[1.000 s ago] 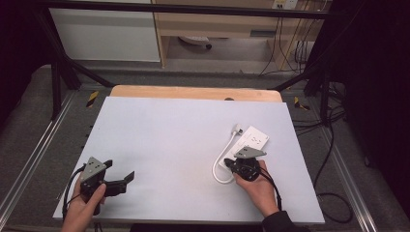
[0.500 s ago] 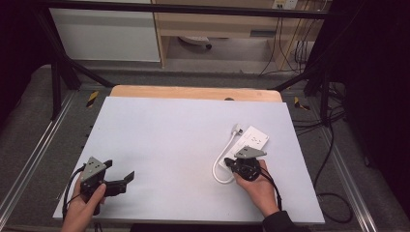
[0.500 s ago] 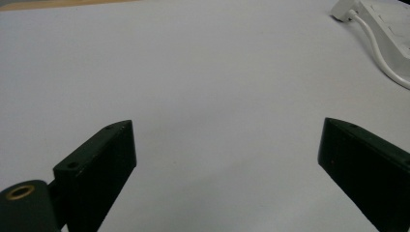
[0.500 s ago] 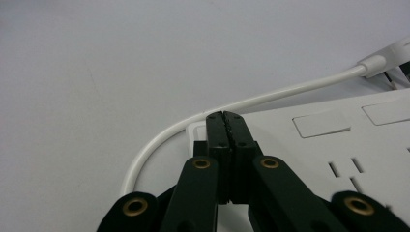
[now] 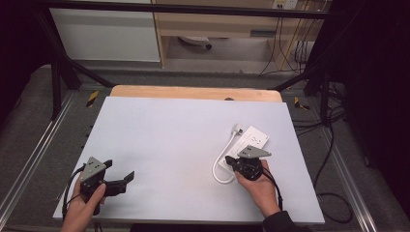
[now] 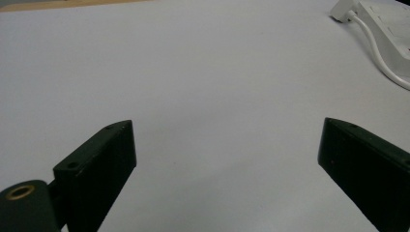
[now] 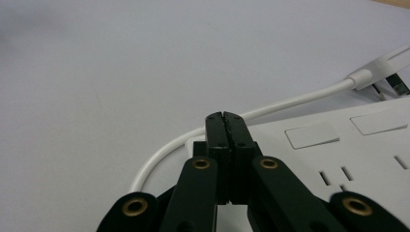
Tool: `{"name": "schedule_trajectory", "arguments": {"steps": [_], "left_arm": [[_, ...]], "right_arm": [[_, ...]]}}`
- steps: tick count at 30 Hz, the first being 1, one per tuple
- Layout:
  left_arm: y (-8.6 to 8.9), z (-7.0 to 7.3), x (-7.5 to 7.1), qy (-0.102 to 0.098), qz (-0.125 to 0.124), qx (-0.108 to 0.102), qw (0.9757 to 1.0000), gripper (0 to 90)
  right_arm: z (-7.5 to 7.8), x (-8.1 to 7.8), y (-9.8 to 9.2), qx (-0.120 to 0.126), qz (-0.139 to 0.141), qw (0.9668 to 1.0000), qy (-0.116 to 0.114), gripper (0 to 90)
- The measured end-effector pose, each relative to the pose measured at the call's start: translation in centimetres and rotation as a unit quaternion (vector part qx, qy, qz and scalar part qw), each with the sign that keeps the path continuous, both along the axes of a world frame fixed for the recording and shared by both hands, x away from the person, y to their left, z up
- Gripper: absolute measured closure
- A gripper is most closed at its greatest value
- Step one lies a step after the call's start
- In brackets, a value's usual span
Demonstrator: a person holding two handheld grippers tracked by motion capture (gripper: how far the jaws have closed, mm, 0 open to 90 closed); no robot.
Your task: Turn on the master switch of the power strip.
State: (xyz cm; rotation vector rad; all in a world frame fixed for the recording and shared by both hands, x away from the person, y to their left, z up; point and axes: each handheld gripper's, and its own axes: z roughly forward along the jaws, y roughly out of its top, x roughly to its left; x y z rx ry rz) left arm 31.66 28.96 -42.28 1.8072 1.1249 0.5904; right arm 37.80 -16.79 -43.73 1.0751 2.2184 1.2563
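White power strip (image 5: 247, 142) with looping white cord (image 5: 220, 164) lying at right side of grey table (image 5: 169, 140). Right gripper (image 7: 226, 117) jaws pressed together, empty, at near end of strip. Left gripper (image 6: 227, 145) jaws wide apart, empty, over bare table, well apart from strip.

Wide bare stretch of pale grey table sheet (image 5: 179, 145) left of the flat white plastic power strip (image 5: 251, 140): free passage. Beside the strip's left edge, looped white cable (image 5: 220, 164) and white plug (image 5: 238, 128) barring the way. Right of the strip, narrow margin only.
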Motion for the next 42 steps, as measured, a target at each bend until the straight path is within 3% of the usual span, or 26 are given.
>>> {"name": "schedule_trajectory", "arguments": {"steps": [7, 15, 20, 26, 29, 42], "left_arm": [[0.0, 0.0, 0.0, 0.001, 0.0, -0.001, 1.0, 6.4], [0.0, 0.0, 0.0, 0.0, 0.0, 0.0, 1.0, 6.4], [0.0, 0.0, 0.0, 0.001, 0.0, -0.001, 1.0, 6.4], [0.0, 0.0, 0.0, 0.001, 0.001, -0.001, 1.0, 6.4], [0.0, 0.0, 0.0, 0.001, 0.0, -0.001, 1.0, 6.4], [0.1, 0.0, 0.0, 0.001, 0.002, -0.003, 1.0, 6.4]], "right_arm": [[0.2, -0.1, -0.1, 0.013, -0.002, 0.9999, -0.003, 90.0], [0.5, 0.0, -0.5, 0.028, -0.013, 0.9995, -0.009, 81.8], [0.7, 0.0, -0.6, 0.033, -0.019, 0.9992, -0.015, 69.3], [1.0, 0.0, -0.6, 0.043, -0.025, 0.9984, -0.026, 43.7], [1.2, 0.1, -0.5, 0.046, -0.028, 0.9983, -0.02, 32.1], [1.9, 0.2, -0.4, 0.045, -0.046, 0.9976, -0.026, 4.4]]}}
